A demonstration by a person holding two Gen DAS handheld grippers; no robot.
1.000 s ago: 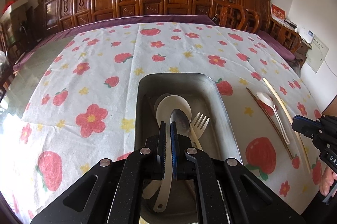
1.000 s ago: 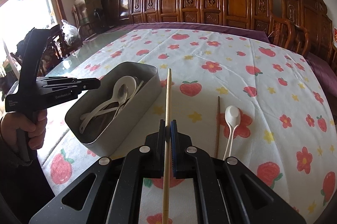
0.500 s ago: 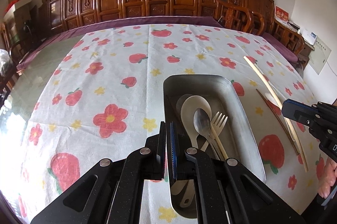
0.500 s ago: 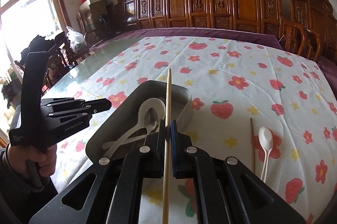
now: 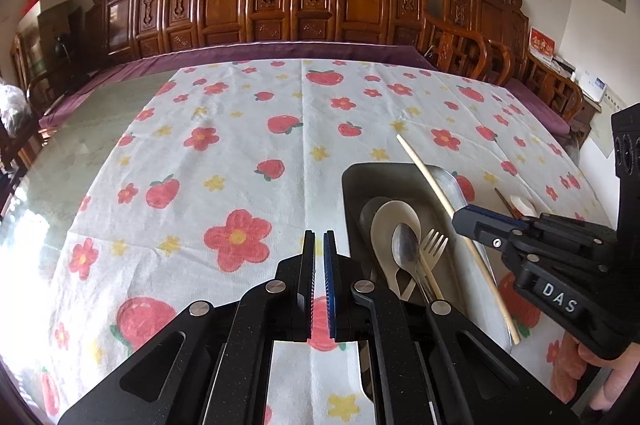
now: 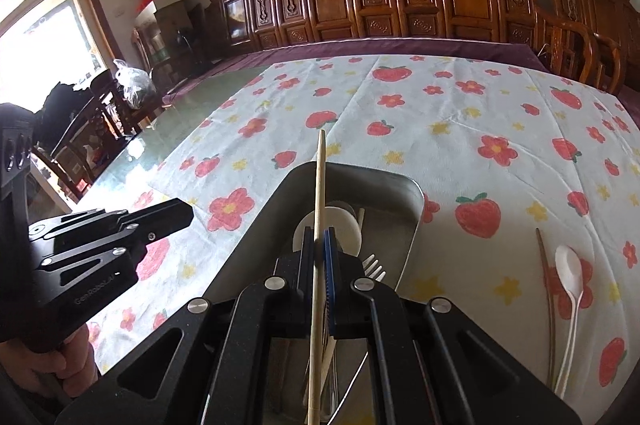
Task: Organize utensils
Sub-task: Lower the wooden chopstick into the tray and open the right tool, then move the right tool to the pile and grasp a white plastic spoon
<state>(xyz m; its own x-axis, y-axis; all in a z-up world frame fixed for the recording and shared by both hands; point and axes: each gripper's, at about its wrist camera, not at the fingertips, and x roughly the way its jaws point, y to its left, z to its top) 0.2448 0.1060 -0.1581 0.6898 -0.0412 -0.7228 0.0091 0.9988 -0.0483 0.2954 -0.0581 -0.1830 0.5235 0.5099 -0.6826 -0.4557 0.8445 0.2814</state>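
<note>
Pale wooden chopstick (image 6: 319, 225), pinched in my right tool (image 6: 319, 245), hangs over the grey metal tray (image 6: 408, 249) for stowing; left tool (image 5: 319, 245) pressed together, empty.

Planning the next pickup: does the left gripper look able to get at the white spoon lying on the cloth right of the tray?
Probably not directly: the metal tray and the right gripper holding a chopstick lie between the left gripper and the white spoon.

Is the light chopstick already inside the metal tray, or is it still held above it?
Still held. The right gripper is shut on the light chopstick, which hangs over the metal tray instead of lying among the utensils there.
</note>
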